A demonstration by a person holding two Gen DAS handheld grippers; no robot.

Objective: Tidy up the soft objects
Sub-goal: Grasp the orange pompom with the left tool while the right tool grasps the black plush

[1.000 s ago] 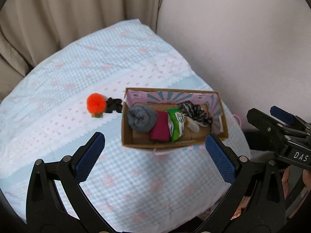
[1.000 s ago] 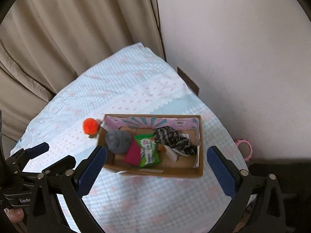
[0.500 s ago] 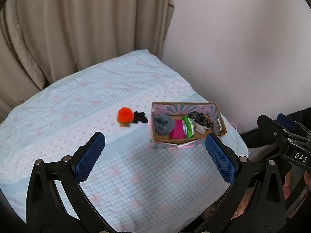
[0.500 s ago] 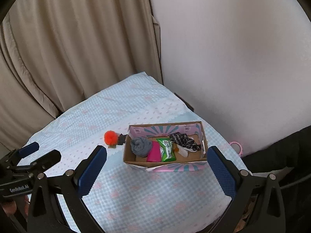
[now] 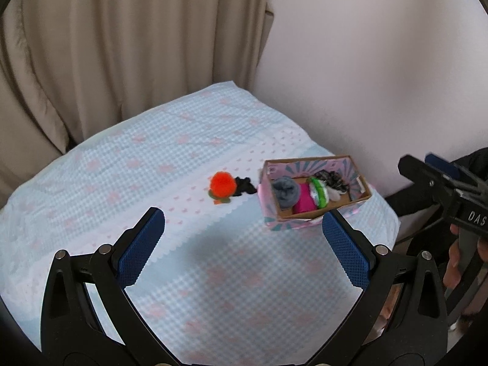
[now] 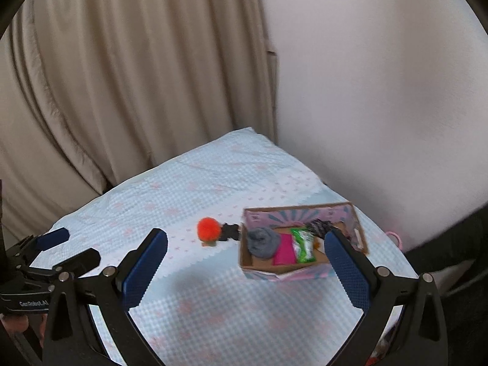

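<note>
Both my claws, left (image 5: 241, 238) and right (image 6: 245, 260), hang wide open and empty above the bed (image 5: 152, 158). 2 soft things, orange pompom (image 5: 222, 184) and black piece (image 5: 244, 185), lie beside the box (image 5: 305, 224); next I reach down for 1.

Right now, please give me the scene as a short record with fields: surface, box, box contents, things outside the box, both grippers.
surface: bed cover, light blue check
box: cardboard box, open top
box contents: grey roll, pink cloth, green packet, dark patterned cloth
outside box: orange pompom, black item beside it
left gripper: open, empty
right gripper: open, empty
</note>
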